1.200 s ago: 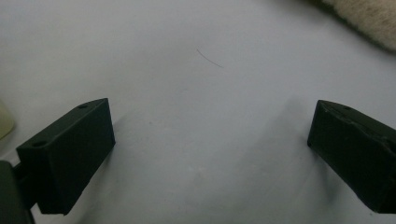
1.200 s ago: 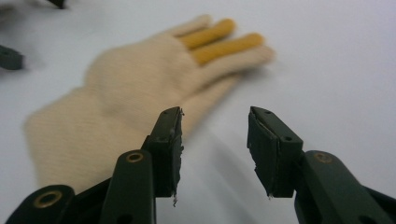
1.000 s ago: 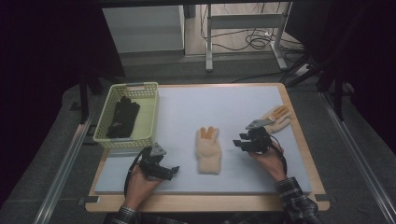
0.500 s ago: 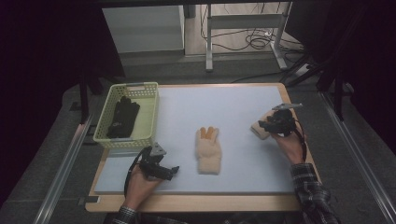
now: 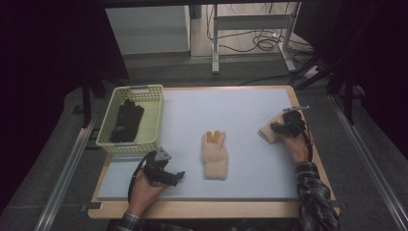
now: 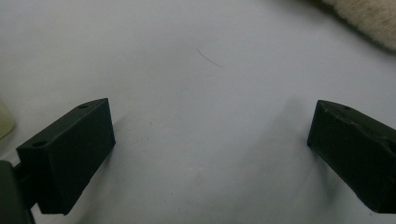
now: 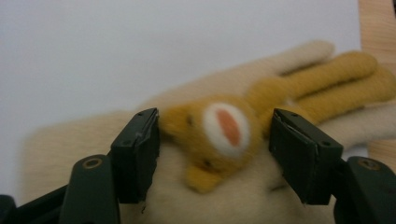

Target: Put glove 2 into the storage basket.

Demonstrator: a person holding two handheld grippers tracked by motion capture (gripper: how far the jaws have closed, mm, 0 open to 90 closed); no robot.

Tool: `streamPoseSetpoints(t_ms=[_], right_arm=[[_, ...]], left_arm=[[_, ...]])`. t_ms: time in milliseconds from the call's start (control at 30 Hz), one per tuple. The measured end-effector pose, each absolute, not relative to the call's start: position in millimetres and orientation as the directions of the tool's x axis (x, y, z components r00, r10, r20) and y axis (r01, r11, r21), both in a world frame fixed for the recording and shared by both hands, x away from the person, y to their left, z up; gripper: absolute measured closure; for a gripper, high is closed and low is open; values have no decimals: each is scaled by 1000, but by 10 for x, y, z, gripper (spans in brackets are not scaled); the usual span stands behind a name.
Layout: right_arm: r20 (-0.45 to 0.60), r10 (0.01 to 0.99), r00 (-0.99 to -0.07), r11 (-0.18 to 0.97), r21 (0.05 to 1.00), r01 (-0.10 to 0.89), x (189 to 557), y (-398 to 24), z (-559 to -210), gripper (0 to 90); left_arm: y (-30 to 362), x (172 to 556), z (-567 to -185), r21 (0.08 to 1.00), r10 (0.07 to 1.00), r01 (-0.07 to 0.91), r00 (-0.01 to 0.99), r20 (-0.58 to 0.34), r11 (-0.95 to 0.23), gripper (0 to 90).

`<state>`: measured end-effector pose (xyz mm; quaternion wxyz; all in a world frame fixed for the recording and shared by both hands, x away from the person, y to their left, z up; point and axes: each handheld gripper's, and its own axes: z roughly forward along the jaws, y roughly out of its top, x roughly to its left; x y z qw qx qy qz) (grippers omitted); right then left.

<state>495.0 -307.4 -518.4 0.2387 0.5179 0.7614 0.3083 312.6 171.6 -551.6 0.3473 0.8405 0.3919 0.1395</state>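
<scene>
A cream glove with orange fingers [image 5: 214, 154] lies flat in the middle of the pale blue mat [image 5: 240, 108]. A second cream glove [image 5: 267, 133] lies near the mat's right edge, mostly covered by my right gripper [image 5: 287, 126]. In the right gripper view its jaws [image 7: 215, 126] stand apart on either side of an orange animal face on that glove [image 7: 224, 130]. They have just been opening and do not press on it. My left gripper [image 5: 171, 177] rests at the mat's near left, open, with bare mat between its jaws [image 6: 210, 116].
A pale green basket [image 5: 153, 118] at the mat's left edge holds a black glove [image 5: 126, 120]. The wooden table edge [image 5: 315, 144] runs just right of the right hand. A fuzzy cream glove edge [image 6: 369, 18] shows in the top right of the left gripper view.
The right hand has moved right and away from the person, from beside the right glove to on top of it. The left hand has stayed put.
</scene>
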Motion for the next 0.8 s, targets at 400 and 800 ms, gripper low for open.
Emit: streamPoseSetpoints(t_ms=[400,800], right_arm=[[-30,924,-382,280,735,618,4843,-3092,-5080,635],[-6,848,-531,334,783,525,4530,-2911,-4787,632]], left_arm=[[1714,3126,-5517,695,757,562,652,-40,-448,9],[1715,3126,-5517,694,756,562,653,-38,-450,9]])
